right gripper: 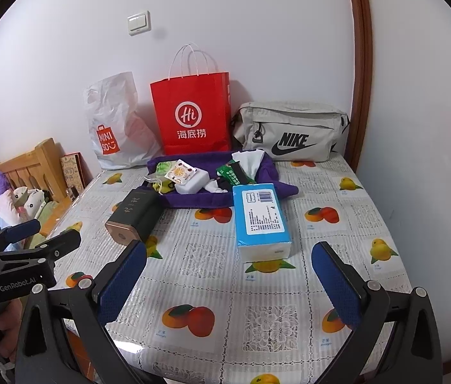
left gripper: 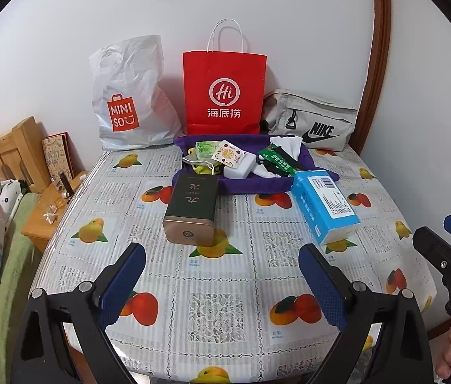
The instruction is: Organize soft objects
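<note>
Both grippers, left (left gripper: 222,283) and right (right gripper: 230,283), hover spread open and empty over the near tablecloth (right gripper: 257,291); the blue tissue pack (right gripper: 262,220) lies just beyond the right gripper's fingers, near the purple tray (right gripper: 193,200).

Against the wall stand a white Miniso bag (left gripper: 126,96), red paper bag (left gripper: 224,89) and grey Nike pouch (left gripper: 313,118) — beside what may be a bedside stand (left gripper: 46,220).

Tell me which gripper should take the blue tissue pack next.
Right. The blue tissue pack lies almost straight ahead of the open right gripper, between its jaws' line. From the left gripper, also open, it sits off to the right, with the dark tin directly ahead instead.
</note>
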